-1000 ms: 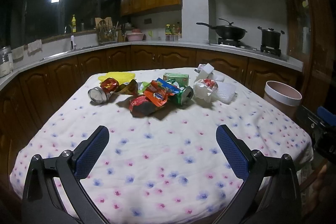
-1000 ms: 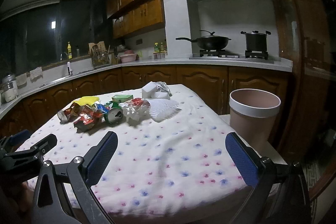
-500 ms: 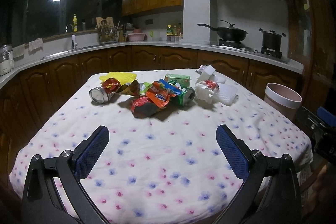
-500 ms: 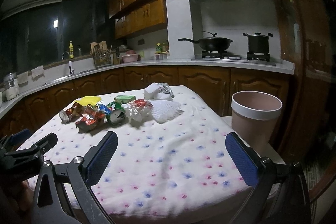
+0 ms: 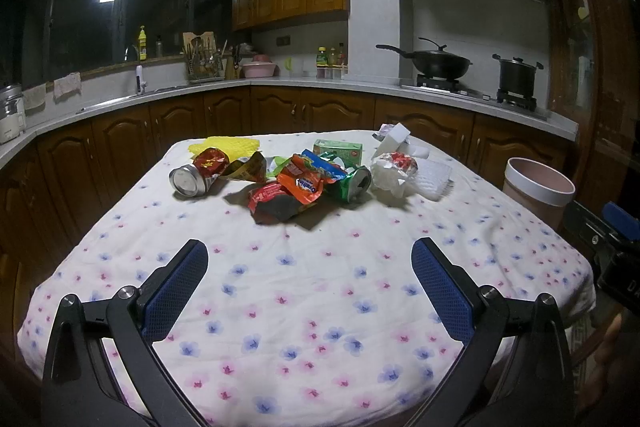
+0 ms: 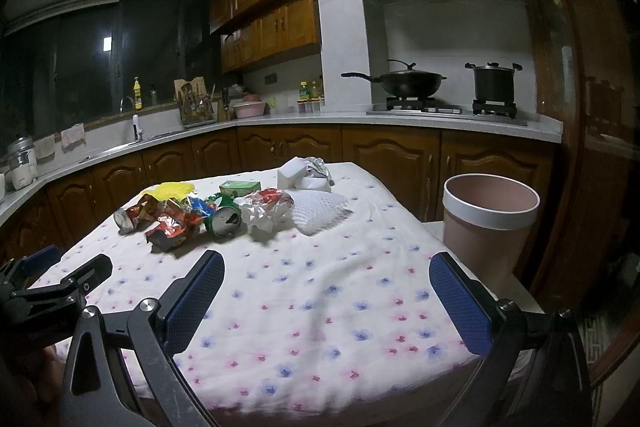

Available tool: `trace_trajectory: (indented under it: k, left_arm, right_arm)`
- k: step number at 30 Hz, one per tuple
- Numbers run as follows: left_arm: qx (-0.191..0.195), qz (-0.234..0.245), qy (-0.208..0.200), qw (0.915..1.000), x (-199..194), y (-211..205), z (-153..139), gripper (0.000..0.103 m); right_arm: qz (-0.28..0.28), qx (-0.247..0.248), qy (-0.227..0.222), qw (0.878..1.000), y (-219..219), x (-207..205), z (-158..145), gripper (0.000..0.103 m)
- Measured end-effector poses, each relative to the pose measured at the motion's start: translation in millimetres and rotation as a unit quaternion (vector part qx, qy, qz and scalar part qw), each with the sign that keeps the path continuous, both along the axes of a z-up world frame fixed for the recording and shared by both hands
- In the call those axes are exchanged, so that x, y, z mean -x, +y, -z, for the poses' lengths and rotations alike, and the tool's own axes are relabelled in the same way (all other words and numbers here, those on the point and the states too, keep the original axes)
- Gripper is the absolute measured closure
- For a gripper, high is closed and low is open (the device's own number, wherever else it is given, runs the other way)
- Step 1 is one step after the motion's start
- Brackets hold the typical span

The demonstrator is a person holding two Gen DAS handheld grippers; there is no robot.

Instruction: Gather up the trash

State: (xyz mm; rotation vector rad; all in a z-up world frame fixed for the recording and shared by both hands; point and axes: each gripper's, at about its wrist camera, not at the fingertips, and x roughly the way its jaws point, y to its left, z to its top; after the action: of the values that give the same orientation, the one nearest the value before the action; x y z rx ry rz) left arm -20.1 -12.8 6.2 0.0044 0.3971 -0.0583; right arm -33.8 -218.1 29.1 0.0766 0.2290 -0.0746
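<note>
A heap of trash lies at the far side of the table: a red can (image 5: pixel 196 173), orange and red snack wrappers (image 5: pixel 294 189), a green can (image 5: pixel 352 183), a green carton (image 5: pixel 338 149), a yellow foam net (image 5: pixel 224 145), crumpled white paper (image 5: pixel 390 171) and white foam (image 5: pixel 432 177). The same heap shows in the right wrist view, with the green can (image 6: pixel 224 219) and white paper (image 6: pixel 264 213). A pink bin (image 6: pixel 488 223) stands off the table's right side. My left gripper (image 5: pixel 310 283) is open and empty over the near cloth. My right gripper (image 6: pixel 326 293) is open and empty, near the bin.
The table has a white flowered cloth (image 5: pixel 320 287). Dark wood cabinets and a grey counter (image 5: pixel 280 85) run behind it. A wok (image 5: pixel 438 63) and a pot (image 5: pixel 516 75) sit on the stove at the back right. The left gripper's body (image 6: pixel 48 291) shows at the right view's left edge.
Both grippers have drifted slightly; the heap and bin sit a touch differently in view. The jaws stay open and nothing was picked up.
</note>
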Motion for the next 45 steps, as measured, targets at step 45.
trace_trajectory:
  k: [45]
  left_arm:
    - [0.004,0.039,0.122,0.9918,-178,31,-22,0.021]
  right_arm:
    - [-0.126,-0.117,0.16,0.972,-13,-170,-24,0.032]
